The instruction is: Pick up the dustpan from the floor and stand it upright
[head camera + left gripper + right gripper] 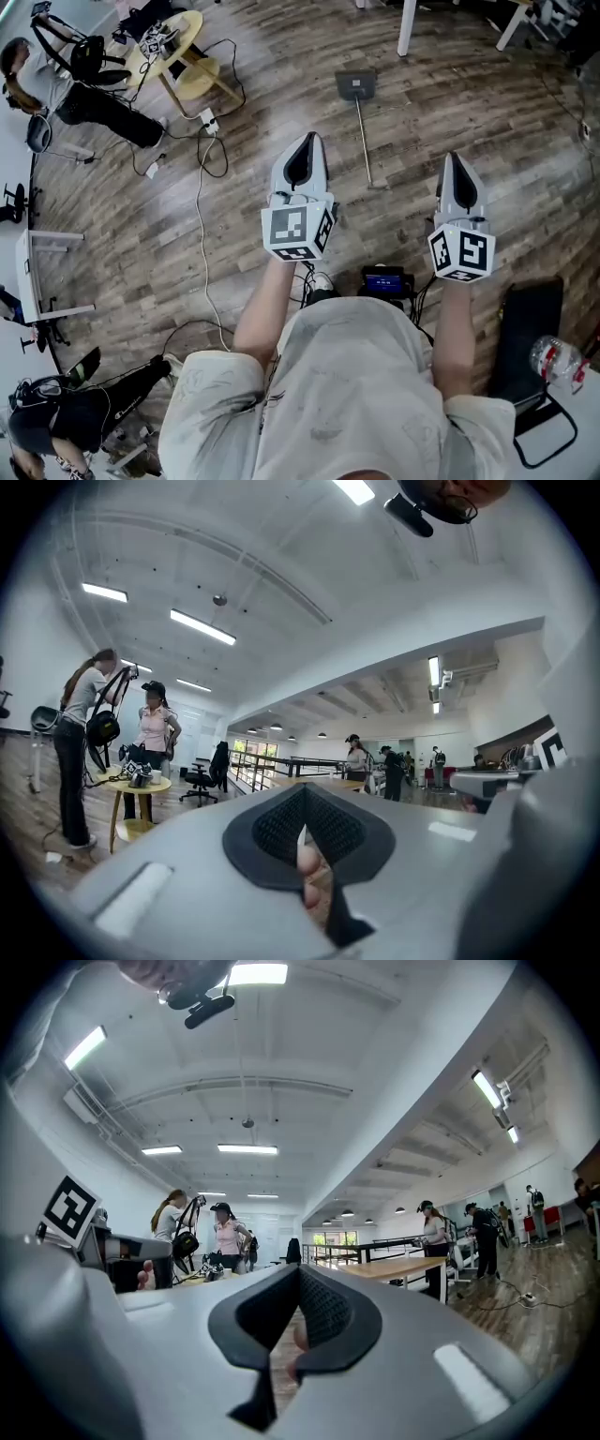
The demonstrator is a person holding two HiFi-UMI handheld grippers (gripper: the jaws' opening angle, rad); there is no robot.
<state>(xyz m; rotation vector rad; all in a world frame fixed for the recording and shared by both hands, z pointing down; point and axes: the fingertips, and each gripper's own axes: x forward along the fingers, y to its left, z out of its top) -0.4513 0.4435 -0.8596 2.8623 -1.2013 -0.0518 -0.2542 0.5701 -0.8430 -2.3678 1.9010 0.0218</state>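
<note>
There were two tools, the left gripper (306, 150) and the right gripper (456, 173). Each carried one marker cube, the left cube (298, 230) and the right cube (461, 251). One dustpan (356, 84) lay ahead of both grippers, between their lines. One round table (192, 28) stood ahead and to the left of the left gripper. Two people stood by it, a person in a grey top (75, 714) and a person in a pink top (153, 731). One water bottle (555, 359) sat behind the right gripper, on its right.
</note>
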